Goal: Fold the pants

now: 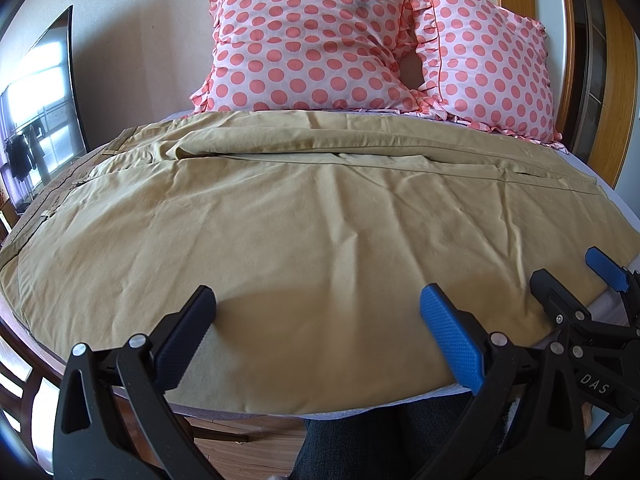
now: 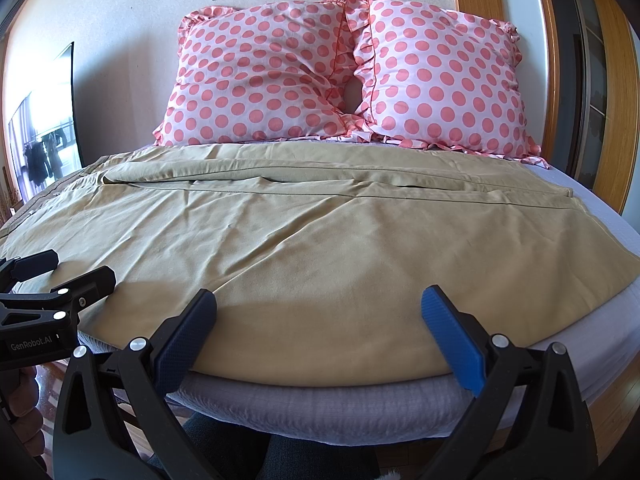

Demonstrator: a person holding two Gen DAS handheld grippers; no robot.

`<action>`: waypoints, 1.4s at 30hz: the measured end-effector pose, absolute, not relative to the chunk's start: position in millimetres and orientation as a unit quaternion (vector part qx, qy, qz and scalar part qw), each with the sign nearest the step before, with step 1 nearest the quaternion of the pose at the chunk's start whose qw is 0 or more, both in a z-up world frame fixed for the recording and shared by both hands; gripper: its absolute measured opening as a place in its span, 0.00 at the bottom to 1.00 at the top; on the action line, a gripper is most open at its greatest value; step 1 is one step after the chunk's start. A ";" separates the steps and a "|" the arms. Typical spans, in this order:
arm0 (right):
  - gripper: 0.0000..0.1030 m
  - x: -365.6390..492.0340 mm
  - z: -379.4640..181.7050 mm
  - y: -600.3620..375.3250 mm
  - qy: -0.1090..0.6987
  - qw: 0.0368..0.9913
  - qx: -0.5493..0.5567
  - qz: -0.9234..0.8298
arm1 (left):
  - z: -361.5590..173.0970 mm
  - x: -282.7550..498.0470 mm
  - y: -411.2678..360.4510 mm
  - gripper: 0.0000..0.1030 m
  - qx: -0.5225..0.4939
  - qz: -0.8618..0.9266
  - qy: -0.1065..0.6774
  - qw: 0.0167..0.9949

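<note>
Left claw (image 1: 318,312) and right claw (image 2: 319,312) side by side, both spread wide, empty

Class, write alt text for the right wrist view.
Tan pants lie spread flat across a bed, the open right gripper hovering at their near edge. Two pink polka-dot pillows lean against the wall behind; the left gripper shows at left.

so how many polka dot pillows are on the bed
2, side by side against the wall at the head of the bed: the left pillow and the right pillow, edges touching. None seems hidden.
</note>
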State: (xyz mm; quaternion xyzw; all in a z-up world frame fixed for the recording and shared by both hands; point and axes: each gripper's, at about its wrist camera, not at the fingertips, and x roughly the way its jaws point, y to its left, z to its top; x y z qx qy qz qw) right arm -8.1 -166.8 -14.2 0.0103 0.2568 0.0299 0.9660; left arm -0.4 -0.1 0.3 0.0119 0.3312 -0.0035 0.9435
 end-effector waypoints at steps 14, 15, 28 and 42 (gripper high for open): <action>0.99 -8.3 -13.9 -166.7 0.257 0.966 0.010 0.030 | 0.3 -0.4 -0.1 0.98 0.012 -0.003 0.330 0.944; 0.99 -8.4 -14.0 -166.5 0.257 0.966 0.010 0.030 | 0.4 -0.5 -0.1 0.98 0.012 -0.003 0.330 0.944; 0.99 38.4 37.2 -237.3 0.258 0.961 0.085 0.042 | 7.3 2.8 4.3 0.98 0.007 -0.026 0.347 0.937; 0.68 293.7 38.4 -442.4 0.393 0.850 0.248 -0.247 | 34.6 22.0 48.3 0.98 -0.088 -0.057 0.304 0.947</action>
